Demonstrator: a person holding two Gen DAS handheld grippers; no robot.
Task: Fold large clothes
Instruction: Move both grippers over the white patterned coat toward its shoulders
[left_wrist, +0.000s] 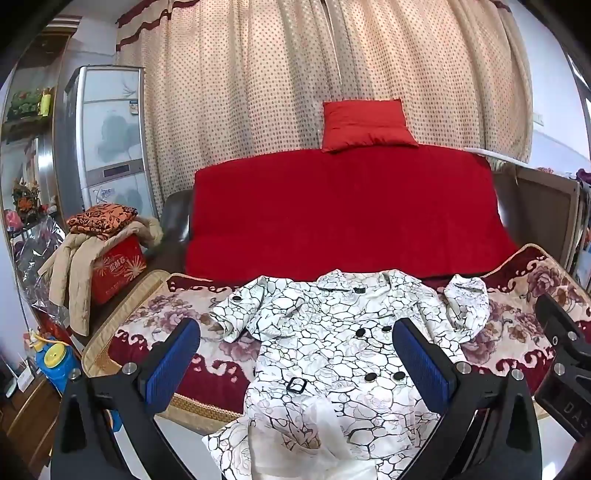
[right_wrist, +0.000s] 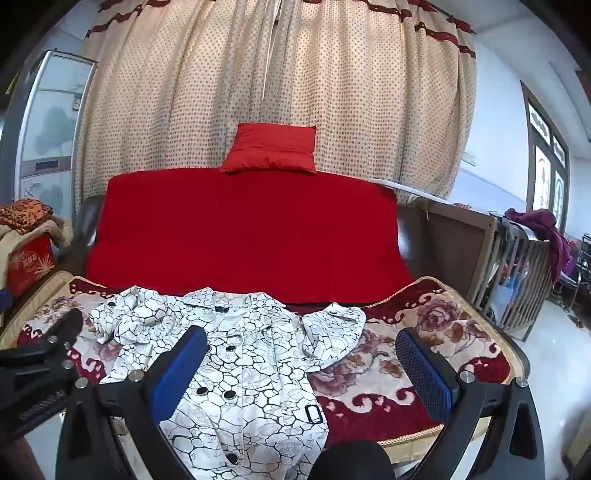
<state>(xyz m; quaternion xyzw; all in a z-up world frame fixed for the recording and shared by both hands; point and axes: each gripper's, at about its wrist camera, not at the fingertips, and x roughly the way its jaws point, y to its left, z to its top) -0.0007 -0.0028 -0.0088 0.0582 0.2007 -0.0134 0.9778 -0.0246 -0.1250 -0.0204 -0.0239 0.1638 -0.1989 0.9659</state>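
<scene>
Folding hasn't begun: the white patterned coat (left_wrist: 332, 354) lies spread on the floral sofa cover (left_wrist: 155, 317). The left gripper (left_wrist: 295, 354) and right gripper (right_wrist: 301, 363) hover with jaws spread, empty. Next probably calls for pinching a sleeve (right_wrist: 332, 328).

Soft daylight seemingly through curtain (left_wrist: 295, 74), sharp centre, fisheye-bent dark corners

Matt patterned cloth coat (left_wrist: 332, 354), plush floral cushion cover (right_wrist: 424, 332), ribbed blue tool pads (left_wrist: 173, 363), glossy fridge (left_wrist: 110, 136)

left claw (left_wrist: 295, 354) | black frame, blue ribbed pads (silver screws) | right claw (right_wrist: 301, 363) | same
</scene>
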